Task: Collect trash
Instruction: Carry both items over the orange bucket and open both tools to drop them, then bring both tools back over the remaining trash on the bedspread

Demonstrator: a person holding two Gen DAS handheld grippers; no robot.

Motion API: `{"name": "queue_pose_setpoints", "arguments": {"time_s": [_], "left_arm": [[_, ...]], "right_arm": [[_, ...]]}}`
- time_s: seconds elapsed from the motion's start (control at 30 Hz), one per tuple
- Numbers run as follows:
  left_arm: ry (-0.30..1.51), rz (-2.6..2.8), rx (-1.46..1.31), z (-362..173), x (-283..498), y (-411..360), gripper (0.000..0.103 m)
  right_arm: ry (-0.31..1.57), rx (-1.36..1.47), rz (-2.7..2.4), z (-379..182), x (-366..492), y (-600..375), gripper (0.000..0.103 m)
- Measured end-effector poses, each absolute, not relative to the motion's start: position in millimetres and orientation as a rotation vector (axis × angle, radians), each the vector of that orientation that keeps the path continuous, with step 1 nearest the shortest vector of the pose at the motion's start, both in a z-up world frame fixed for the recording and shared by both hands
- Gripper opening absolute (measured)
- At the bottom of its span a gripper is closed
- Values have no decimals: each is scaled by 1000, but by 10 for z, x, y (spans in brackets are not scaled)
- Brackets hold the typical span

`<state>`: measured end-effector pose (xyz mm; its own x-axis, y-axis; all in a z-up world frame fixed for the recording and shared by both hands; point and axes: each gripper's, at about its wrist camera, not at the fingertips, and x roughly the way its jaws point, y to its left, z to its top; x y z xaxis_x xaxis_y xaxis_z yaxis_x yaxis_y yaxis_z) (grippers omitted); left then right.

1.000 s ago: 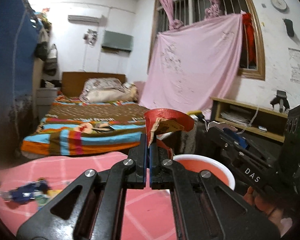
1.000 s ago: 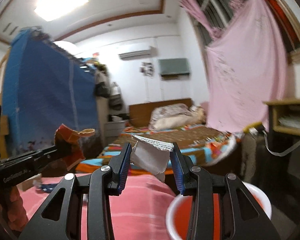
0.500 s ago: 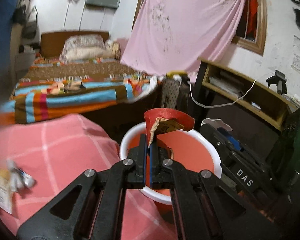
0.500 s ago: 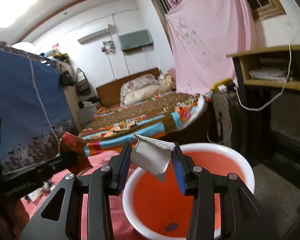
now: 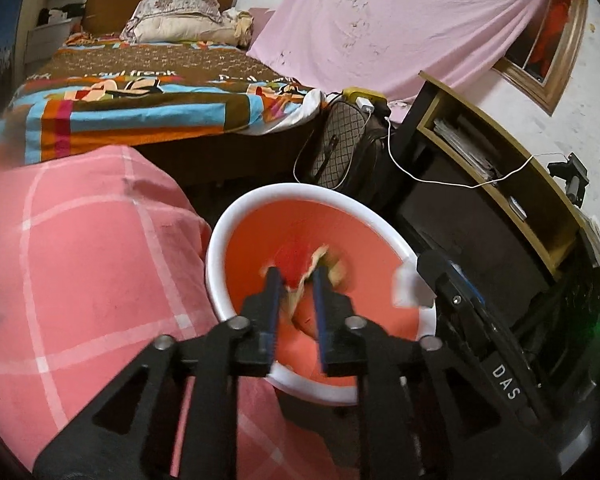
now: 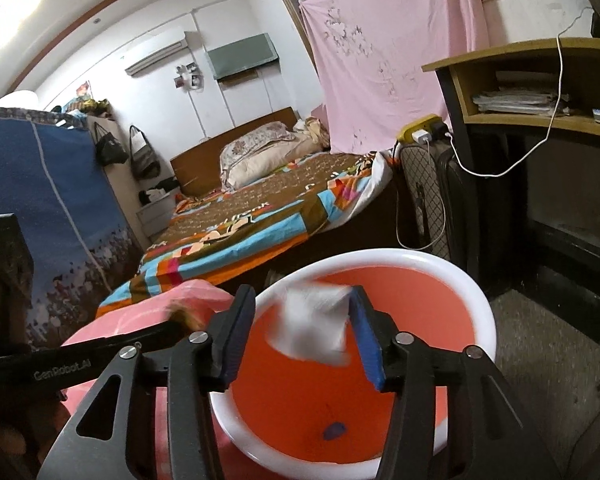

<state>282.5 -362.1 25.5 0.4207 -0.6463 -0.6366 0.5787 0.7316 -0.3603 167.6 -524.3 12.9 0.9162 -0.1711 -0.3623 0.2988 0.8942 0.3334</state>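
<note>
A white-rimmed basin with an orange inside (image 5: 260, 208) (image 6: 476, 292) stands beside the pink checked cloth. My left gripper (image 5: 296, 278) is open over the basin; a blurred red and tan wrapper (image 5: 300, 260) is between and beyond its tips, loose. My right gripper (image 6: 302, 304) is open wide over the basin; a blurred white paper scrap (image 6: 312, 324) is between the jaws against the right pad, and also shows in the left wrist view (image 5: 406, 286). A small blue scrap (image 6: 334, 431) lies on the basin's bottom.
The pink checked cloth (image 5: 80, 260) covers the surface on the left. A bed with a striped blanket (image 5: 140, 100) lies beyond. A checked bag (image 5: 340, 140) with a white cable and a wooden shelf (image 5: 500, 168) stand to the right. A blue fabric wardrobe (image 6: 40, 200) is on the left.
Both grippers tilted down and moved over the basin. The left jaws opened and released the red wrapper. The right jaws widened and the white paper is slipping down, blurred.
</note>
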Motion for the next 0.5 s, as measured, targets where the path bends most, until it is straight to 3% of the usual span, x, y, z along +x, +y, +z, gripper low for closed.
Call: {"name": "queue_pose_setpoints", "arguments": {"time_s": [0.3, 0.37, 0.43, 0.5], "left_arm": [[787, -723, -99, 312, 2801, -3475, 12], [758, -706, -95, 345, 2771, -3415, 15], [716, -683, -96, 397, 2723, -3312, 19], [678, -658, -107, 453, 2689, -3192, 27]], "right_arm": [[319, 384, -251, 138, 1667, -5217, 50], [288, 363, -240, 187, 1642, -5155, 55], [254, 341, -227, 241, 1618, -5081, 68], [224, 320, -211, 301, 1611, -5014, 72]]}}
